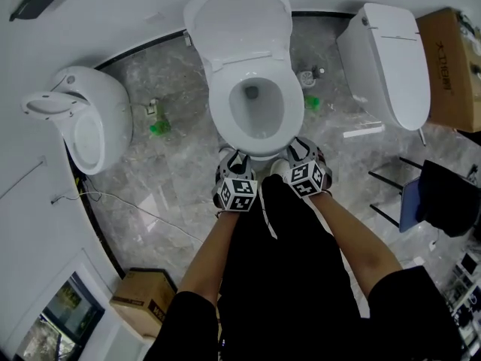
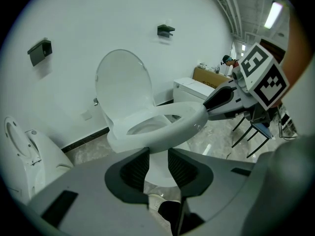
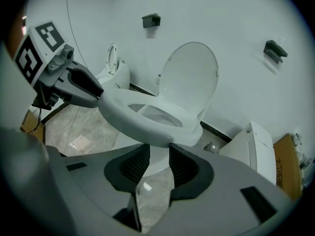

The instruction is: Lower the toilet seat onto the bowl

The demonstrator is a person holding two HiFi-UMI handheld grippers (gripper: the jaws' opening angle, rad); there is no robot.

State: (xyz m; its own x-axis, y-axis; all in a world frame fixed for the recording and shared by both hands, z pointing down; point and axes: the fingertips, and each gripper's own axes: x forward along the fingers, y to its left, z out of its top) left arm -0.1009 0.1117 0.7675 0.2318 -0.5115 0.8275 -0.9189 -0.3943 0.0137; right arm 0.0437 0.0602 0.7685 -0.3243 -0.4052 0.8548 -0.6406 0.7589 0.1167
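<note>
Since the jaws of both are seen standing apart with nothing pinched between the pads, the left claw (image 2: pixel 158 154) and the right claw (image 3: pixel 159 151) are judged only to be set with their tips at the front edge of the toilet seat (image 1: pixel 219 111). Only the pedestal is seen through each gap. The seat is found at the middle of the frame, lying flat or very nearly flat on the bowl (image 1: pixel 254 96), with the lid (image 1: pixel 239 21) raised behind it toward the upper centre. Any remaining gap cannot be made out.

A rigid, glossy plastic ring is expected: light, hinged at the back, slippery against hard jaws, and liable to bang if let go early. The front rim, farthest from the hinge, is judged the best place for support, with one claw at each side.

A polished grey marble floor (image 1: pixel 173 175), probably slick, is seen beneath. Another toilet (image 1: pixel 387 59) is seen at the upper right, a further white fixture (image 1: pixel 79 122) at the left, and a cardboard box (image 1: pixel 143 299) at the lower left.
</note>
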